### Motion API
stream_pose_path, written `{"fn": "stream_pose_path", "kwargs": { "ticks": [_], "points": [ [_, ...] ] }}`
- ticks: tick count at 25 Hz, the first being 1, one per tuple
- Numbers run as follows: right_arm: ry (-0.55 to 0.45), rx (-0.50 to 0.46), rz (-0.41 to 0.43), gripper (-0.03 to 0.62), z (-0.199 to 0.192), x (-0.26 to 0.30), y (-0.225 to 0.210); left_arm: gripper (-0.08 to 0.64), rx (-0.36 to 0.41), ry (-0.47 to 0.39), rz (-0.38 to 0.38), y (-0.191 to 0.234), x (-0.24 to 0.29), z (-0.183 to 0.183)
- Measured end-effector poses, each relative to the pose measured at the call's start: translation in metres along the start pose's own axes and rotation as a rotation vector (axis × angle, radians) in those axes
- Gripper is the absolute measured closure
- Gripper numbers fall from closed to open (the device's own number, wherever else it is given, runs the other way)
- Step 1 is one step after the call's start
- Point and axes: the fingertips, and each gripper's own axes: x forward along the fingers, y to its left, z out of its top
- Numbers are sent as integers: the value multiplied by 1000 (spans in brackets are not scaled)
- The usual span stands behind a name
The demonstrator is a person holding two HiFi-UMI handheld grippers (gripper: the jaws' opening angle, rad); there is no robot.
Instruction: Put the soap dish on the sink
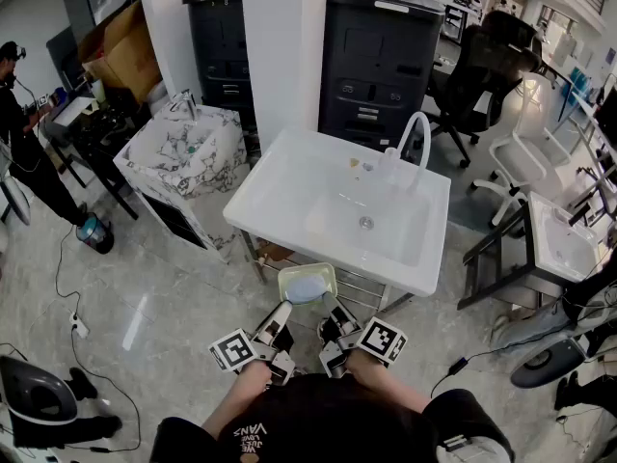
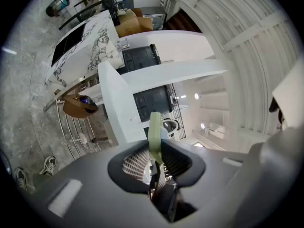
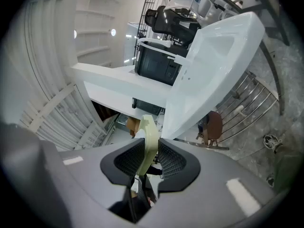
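Observation:
A pale green soap dish (image 1: pixel 307 282) with a light blue piece inside hangs in the air just in front of the white sink (image 1: pixel 280 177). My left gripper (image 1: pixel 281 316) is shut on its near left edge, and my right gripper (image 1: pixel 335 318) is shut on its near right edge. In the left gripper view the dish rim (image 2: pixel 155 134) stands edge-on between the black ribbed pads (image 2: pixel 134 164). The right gripper view shows the same rim (image 3: pixel 149 137) clamped between its pads (image 3: pixel 171 163), with the white sink (image 3: pixel 209 61) ahead. The sink has a basin, a drain and a curved white tap (image 1: pixel 416 133).
A chrome rack (image 1: pixel 362 289) sits under the sink. A marbled sink unit (image 1: pixel 183 152) stands to the left, black cabinets (image 1: pixel 376 61) behind, more white sinks (image 1: pixel 564 244) and office chairs at right. A person (image 1: pixel 24 128) stands far left. Cables lie on the grey floor.

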Motion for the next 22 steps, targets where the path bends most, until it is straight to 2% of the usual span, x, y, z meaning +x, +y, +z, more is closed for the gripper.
{"fn": "stream_pose_path", "kwargs": {
  "ticks": [3, 6, 11, 13, 15, 22],
  "points": [
    [4, 5, 2, 505, -2, -3, 3, 436, -5, 2, 11, 0, -4, -2],
    [-4, 38, 6, 503, -3, -1, 0, 436, 10, 4, -14, -4, -2, 1],
    [-5, 59, 10, 503, 3, 14, 0, 434, -9, 9, 44, 8, 1, 12],
    [-1, 62, -18, 503, 9, 22, -3, 434, 0, 9, 16, 6, 14, 21],
    [-2, 57, 4, 503, 19, 36, -3, 435, 11, 9, -4, 5, 29, 31],
    [-3, 41, 5, 503, 64, 88, -14, 435, 24, 34, -18, 19, 89, 65]
  ]
}}
